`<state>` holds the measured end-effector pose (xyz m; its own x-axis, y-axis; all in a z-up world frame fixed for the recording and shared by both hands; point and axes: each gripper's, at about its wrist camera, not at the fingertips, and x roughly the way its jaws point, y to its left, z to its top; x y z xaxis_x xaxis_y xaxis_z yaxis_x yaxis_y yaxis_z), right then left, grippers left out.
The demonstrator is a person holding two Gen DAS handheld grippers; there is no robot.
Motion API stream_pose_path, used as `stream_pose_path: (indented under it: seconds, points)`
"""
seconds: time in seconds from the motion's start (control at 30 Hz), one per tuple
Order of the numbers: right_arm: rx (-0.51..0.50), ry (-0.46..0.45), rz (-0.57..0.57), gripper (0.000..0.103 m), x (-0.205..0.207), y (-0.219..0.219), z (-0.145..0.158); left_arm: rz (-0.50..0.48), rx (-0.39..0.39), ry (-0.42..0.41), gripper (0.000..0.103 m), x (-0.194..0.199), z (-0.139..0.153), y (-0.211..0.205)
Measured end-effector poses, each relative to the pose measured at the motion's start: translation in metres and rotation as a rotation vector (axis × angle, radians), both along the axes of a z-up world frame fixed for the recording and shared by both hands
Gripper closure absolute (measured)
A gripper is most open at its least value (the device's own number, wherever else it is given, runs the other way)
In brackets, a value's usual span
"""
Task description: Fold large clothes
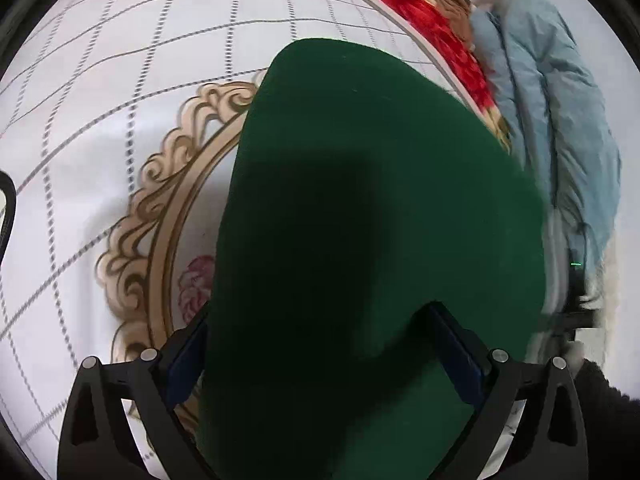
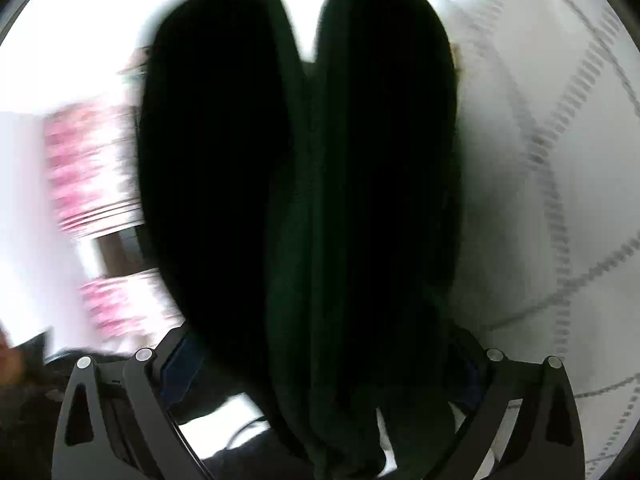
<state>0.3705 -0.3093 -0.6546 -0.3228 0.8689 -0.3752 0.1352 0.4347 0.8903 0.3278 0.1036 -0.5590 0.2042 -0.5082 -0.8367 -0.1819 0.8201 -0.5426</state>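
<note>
green thick fleece garment (image 1: 360, 220) fills both my claws, left gripper (image 1: 320, 360) and right gripper (image 2: 320, 364) clamped on it; bulky folds could slip out unevenly.

A white bedcover (image 1: 100, 92) with a grey grid and a beige scrolled oval frame (image 1: 160, 184) fills nine o'clock. At one o'clock lie a red flowered blanket (image 1: 436, 20) and, touching it, a light blue padded quilt (image 1: 552, 112).
</note>
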Motion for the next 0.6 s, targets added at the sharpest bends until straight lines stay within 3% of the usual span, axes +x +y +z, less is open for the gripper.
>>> stream_pose_path:
  seconds: [0.03,0.13,0.3,0.6]
  points:
    - [-0.062,0.022,-0.007,0.002,-0.003,-0.002,-0.013,-0.009,-0.016,-0.001,0.001,0.004,-0.002,-0.001]
    - [-0.072,0.028,-0.060,0.003,-0.004,0.007,-0.024,-0.020,-0.016,-0.022,0.002,0.009,-0.003,-0.004]
    - [-0.116,-0.014,-0.149,0.035,0.001,0.016,-0.006,-0.056,0.037,-0.103,0.006,0.021,0.019,-0.003]
    - [-0.156,-0.049,-0.289,0.043,0.034,0.028,0.048,-0.164,0.010,-0.169,0.006,0.072,0.074,0.004]
